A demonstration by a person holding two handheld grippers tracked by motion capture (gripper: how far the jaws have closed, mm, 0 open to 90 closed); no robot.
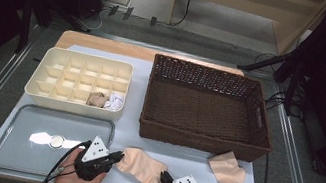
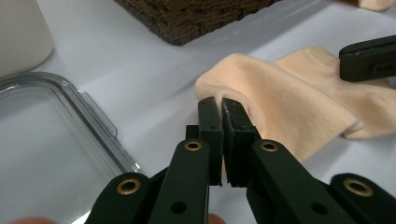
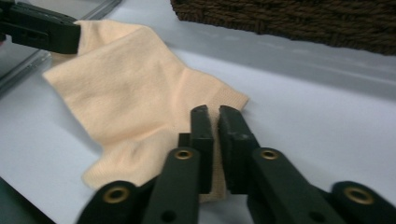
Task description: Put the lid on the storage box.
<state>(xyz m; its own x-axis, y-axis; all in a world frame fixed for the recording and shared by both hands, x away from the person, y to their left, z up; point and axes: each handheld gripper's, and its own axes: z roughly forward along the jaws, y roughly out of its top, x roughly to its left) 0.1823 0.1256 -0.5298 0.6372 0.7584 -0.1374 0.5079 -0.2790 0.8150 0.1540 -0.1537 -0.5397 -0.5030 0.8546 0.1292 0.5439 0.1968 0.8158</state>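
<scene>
Near the front edge of the table, between both grippers: sock, peach, lying flat but a little wrinkled. Held at its left end by the left gripper, jaws pressed together on a fold of the cloth. Reached at its right end by the right gripper, jaws nearly together with a thin slit between; cannot tell if cloth is really caught there or only lies under them. Looks like folding or rolling of socks for the box, and seems about half done: two rolled socks already placed in its front right compartments, all other compartments empty. Left to do, probably: fold this sock, put it in a compartment, then take the second sock, which lies loose at the right, just in front of the basket. Nothing inside the basket, nothing on the tray except a bright reflection of a lamp. Covered with a pale sheet, with bare wood showing at the far edge. Around it, grey floor, cables, dark stands at both sides, wooden furniture behind.
</scene>
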